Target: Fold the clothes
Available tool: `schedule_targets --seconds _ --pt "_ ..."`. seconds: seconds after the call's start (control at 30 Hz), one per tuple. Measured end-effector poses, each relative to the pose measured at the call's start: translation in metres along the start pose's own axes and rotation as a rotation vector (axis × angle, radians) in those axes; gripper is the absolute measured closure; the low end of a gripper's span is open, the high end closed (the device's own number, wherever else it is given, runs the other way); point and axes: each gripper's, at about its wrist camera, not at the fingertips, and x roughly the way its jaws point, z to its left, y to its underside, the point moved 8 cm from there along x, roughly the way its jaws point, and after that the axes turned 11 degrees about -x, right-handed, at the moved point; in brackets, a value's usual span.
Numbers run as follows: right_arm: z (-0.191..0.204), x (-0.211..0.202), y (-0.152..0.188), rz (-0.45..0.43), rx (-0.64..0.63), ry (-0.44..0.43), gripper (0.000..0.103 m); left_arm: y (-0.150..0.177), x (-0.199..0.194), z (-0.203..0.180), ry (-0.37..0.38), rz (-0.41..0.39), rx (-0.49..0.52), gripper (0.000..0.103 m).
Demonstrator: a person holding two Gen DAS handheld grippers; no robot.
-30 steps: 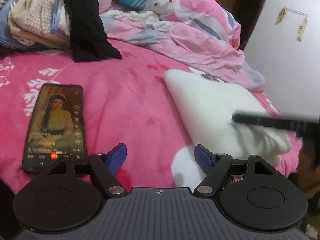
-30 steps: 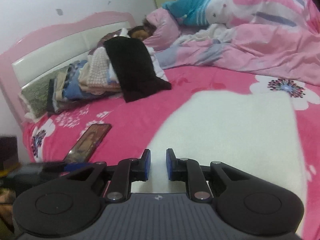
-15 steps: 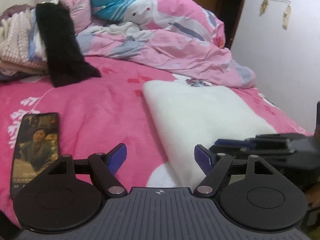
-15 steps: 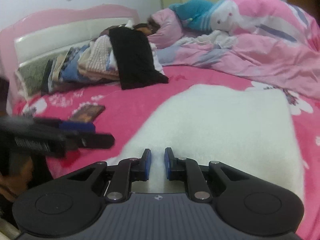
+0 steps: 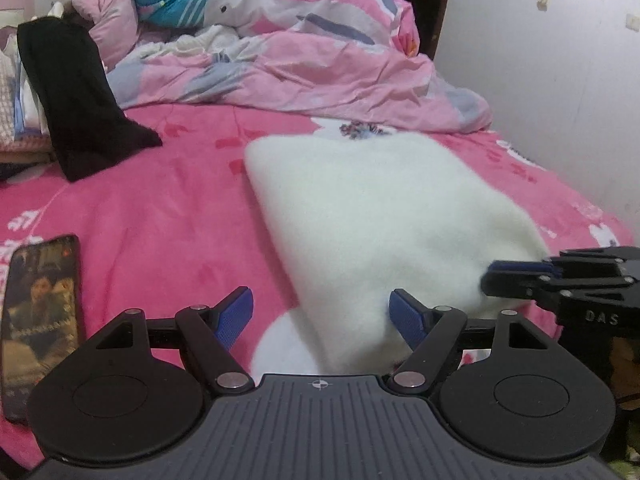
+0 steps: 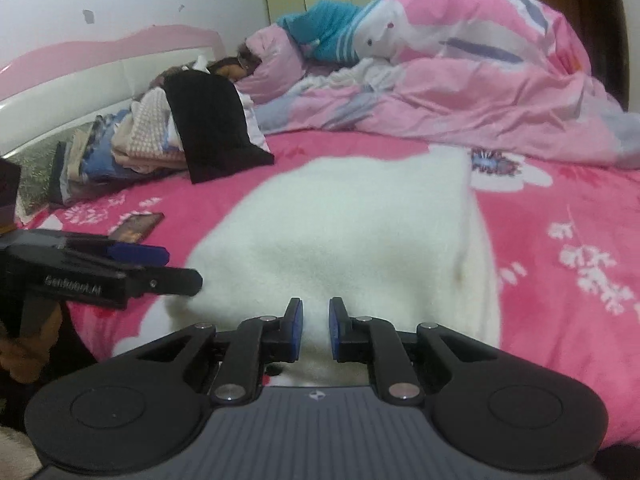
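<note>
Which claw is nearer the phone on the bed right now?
Left. The left claw hangs just right of the phone; the right claw sits farther off, over the white garment's near edge.

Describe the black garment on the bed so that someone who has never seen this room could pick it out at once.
Start at the bed's pink and white headboard, then find the pile of folded clothes stacked against it. The black garment is draped over the front of that pile, its lower end lying on the pink sheet. It is the only black piece there; the clothes under it are cream, beige and blue.
</note>
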Motion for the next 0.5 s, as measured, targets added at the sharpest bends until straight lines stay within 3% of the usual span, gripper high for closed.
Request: schedule_targets --seconds 0.17,0.23,0.33,0.5 --pt "-0.027 -0.012 0.017 0.001 0.07 0.089 0.089 -0.016 0.01 -0.017 0.028 -0.023 0.011 0.027" --pt "-0.037 -0.005 0.033 0.014 0.122 0.078 0.091 -0.014 0.023 -0.023 0.012 0.0 0.032 0.027" --pt "-0.037 -0.012 0.029 -0.009 0.13 0.073 0.091 -0.01 0.032 -0.027 0.002 0.036 0.042 0.027" --pt "-0.043 -0.031 0.006 -0.1 0.119 0.086 0.09 -0.024 0.029 -0.035 0.014 -0.007 0.052 0.027"
